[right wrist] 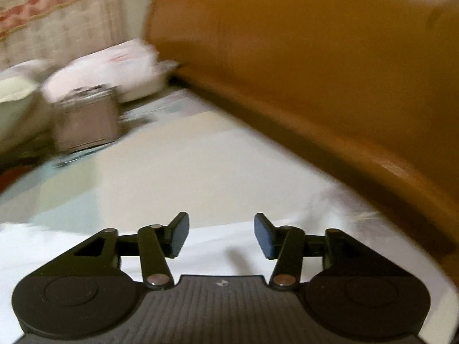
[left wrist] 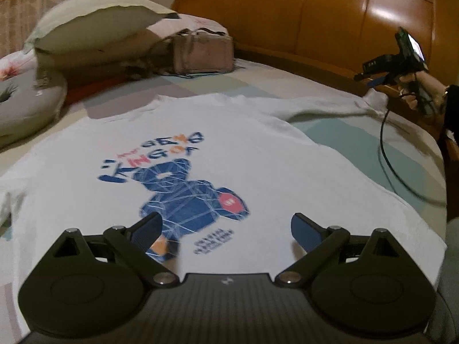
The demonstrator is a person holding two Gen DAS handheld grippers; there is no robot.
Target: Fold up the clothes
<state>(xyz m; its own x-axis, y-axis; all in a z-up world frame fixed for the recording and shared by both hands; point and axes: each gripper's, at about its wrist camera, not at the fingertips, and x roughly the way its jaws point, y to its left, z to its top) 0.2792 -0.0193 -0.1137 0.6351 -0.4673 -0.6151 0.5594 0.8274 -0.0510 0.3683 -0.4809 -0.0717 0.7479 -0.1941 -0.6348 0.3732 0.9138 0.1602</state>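
the bed (left wrist: pixel 358 132) carries a wooden headboard (left wrist: pixel 330 14) along its far edge, with pillows (left wrist: pixel 94 20) and a brown bag (left wrist: pixel 200 54) toward the far left corner. a white t-shirt (left wrist: pixel 258 166) with a blue bear print (left wrist: pixel 186 189) lies spread flat across the middle of the bed, one sleeve reaching the right edge near the headboard. the left hand-held gripper (left wrist: pixel 226 229) hovers released over the shirt's near hem. the right hand-held gripper (right wrist: pixel 221 235), held in a hand (left wrist: pixel 424 91), hangs released over the sleeve.
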